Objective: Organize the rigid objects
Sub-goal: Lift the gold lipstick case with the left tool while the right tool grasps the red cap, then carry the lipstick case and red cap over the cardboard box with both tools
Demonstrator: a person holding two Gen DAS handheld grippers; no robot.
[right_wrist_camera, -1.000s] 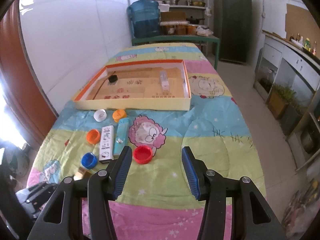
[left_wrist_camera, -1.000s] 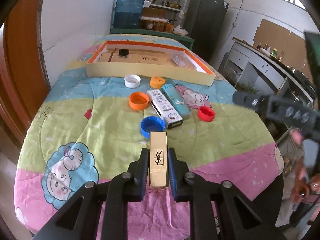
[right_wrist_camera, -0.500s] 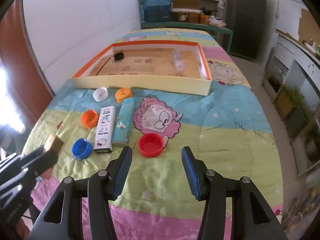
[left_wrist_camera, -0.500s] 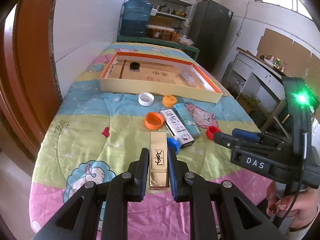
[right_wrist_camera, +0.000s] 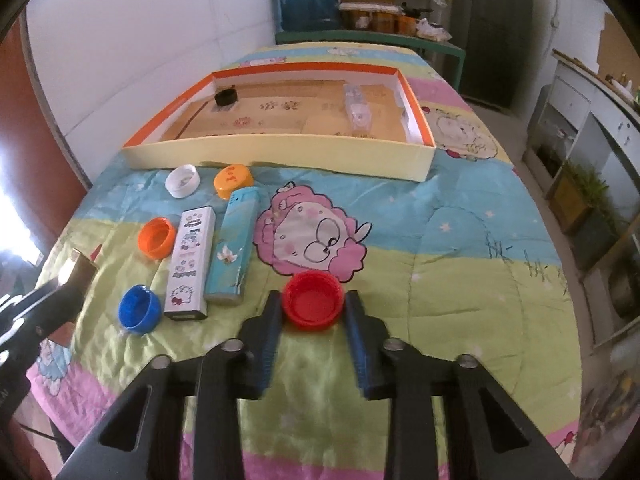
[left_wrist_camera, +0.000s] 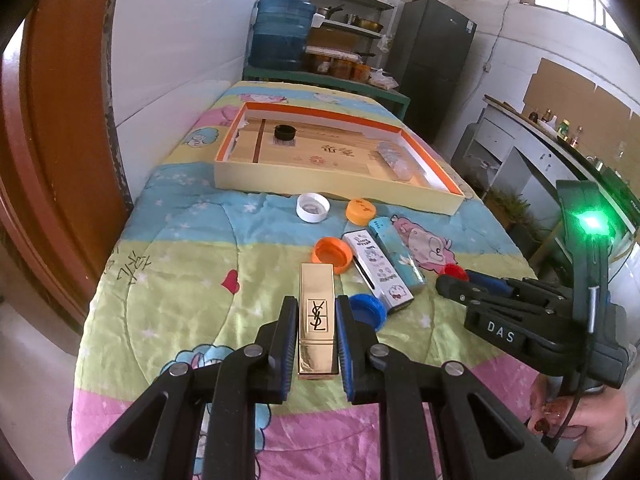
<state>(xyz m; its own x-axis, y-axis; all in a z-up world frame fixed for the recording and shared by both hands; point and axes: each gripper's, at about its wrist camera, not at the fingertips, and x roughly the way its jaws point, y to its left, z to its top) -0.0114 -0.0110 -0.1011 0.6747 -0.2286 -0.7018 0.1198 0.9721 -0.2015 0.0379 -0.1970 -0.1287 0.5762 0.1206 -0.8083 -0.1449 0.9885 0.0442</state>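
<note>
My left gripper is shut on a gold lipstick case and holds it above the quilted table. My right gripper is open, its fingers on either side of a red cap that lies on the quilt; whether the pads touch it I cannot tell. The right gripper also shows in the left wrist view. A white box and a teal box lie side by side. Blue, orange, white and second orange caps lie around them.
A shallow orange-rimmed tray stands farther back, holding a black cap and a clear packet. A white wall runs along the left. A water jug, shelves and a fridge stand behind the table. Cabinets line the right.
My right gripper has moved down and forward, so its fingers now flank the red cap. My left gripper still holds the gold case and has lifted and drawn back slightly.
</note>
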